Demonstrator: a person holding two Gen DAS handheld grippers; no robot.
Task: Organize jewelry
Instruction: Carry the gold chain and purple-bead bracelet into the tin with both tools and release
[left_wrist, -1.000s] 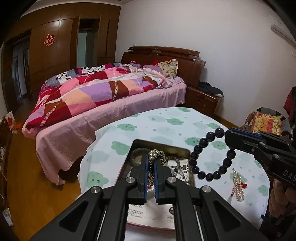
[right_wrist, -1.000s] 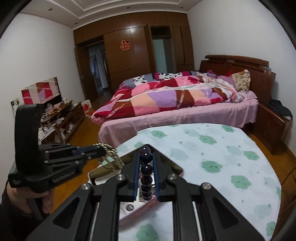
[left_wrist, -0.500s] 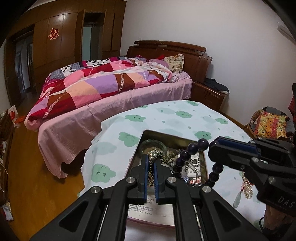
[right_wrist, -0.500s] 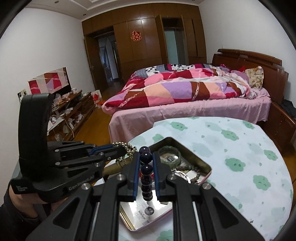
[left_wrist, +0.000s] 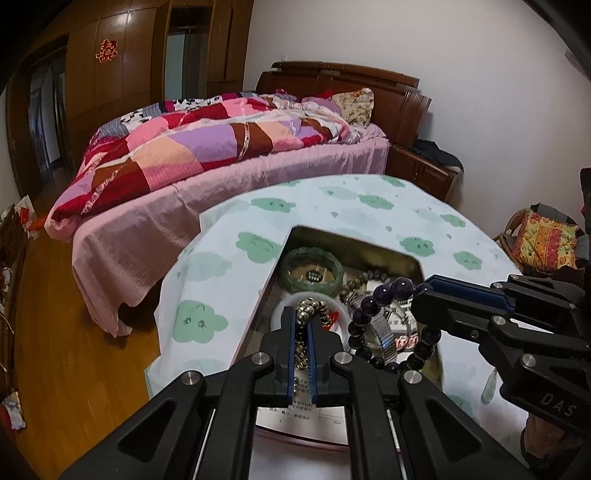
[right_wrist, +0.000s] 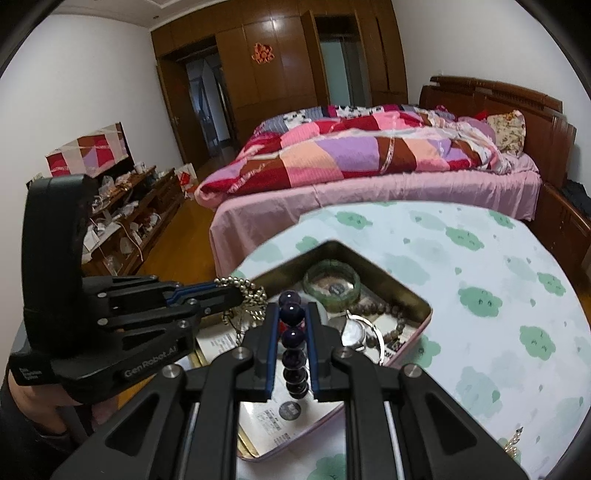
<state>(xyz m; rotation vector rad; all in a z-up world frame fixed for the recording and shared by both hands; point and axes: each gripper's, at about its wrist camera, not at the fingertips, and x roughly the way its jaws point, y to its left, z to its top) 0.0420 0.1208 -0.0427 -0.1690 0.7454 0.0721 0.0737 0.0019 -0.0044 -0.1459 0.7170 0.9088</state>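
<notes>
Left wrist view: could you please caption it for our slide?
Left gripper clamps a gold bead chain over the open tin; right gripper holds a purple bracelet.

The tin's (left_wrist: 402, 254) near end hides behind the left gripper (left_wrist: 303, 325); print on its papers (right_wrist: 291, 410) is too small to read.

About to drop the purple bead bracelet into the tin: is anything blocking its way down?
Nothing covers the open tin. Under the purple bead bracelet lie only a watch and other jewelry.

Black grippers (left_wrist: 303, 325), blue-edged fingers (right_wrist: 271, 343)
</notes>
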